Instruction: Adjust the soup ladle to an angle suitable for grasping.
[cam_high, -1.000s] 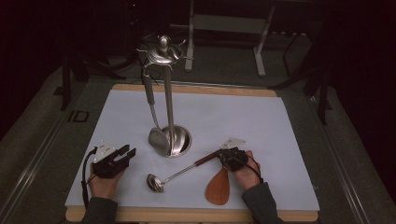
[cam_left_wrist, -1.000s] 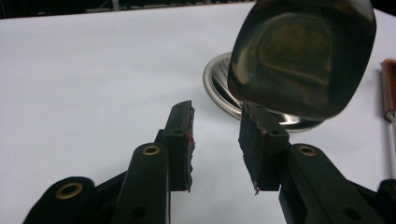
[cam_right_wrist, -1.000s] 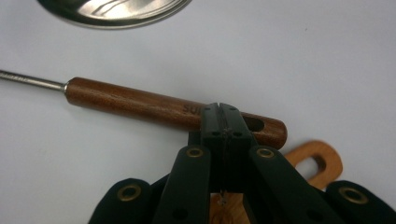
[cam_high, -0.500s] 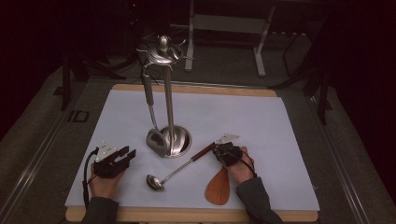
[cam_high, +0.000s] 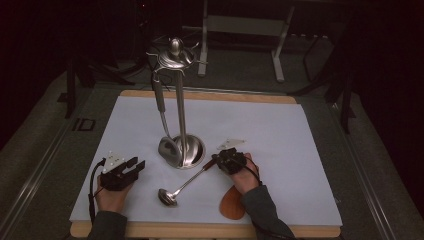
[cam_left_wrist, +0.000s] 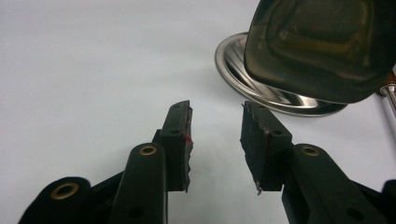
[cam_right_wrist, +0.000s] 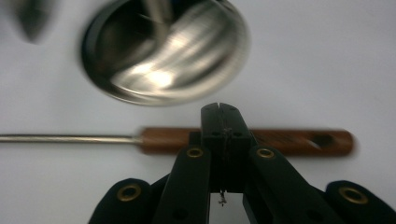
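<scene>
A steel ladle (cam_high: 187, 182) with a wooden grip (cam_right_wrist: 289, 140) lies on the white mat, bowl toward me. My right gripper (cam_high: 218, 161) (cam_right_wrist: 221, 110) is shut and empty, its tips just over that grip. A steel utensil stand (cam_high: 181, 105) rises mid-mat on a round base (cam_right_wrist: 163, 51) (cam_left_wrist: 261, 86). A steel turner (cam_high: 169, 149) (cam_left_wrist: 322, 44) hangs from it, blade down by the base. My left gripper (cam_high: 136, 165) (cam_left_wrist: 215, 122) rests at the front left, pointing at the turner's blade. Its jaws have just been opening, with nothing between them.
A wooden spatula (cam_high: 231, 206) lies near the front edge, partly under my right forearm. The white mat (cam_high: 280, 130) covers a wooden board. Dark floor and a metal frame (cam_high: 245, 25) lie beyond the far edge.
My right gripper has moved left and away from me, from over the wooden spatula to the ladle's wooden grip. The left hand has stayed where it was.
</scene>
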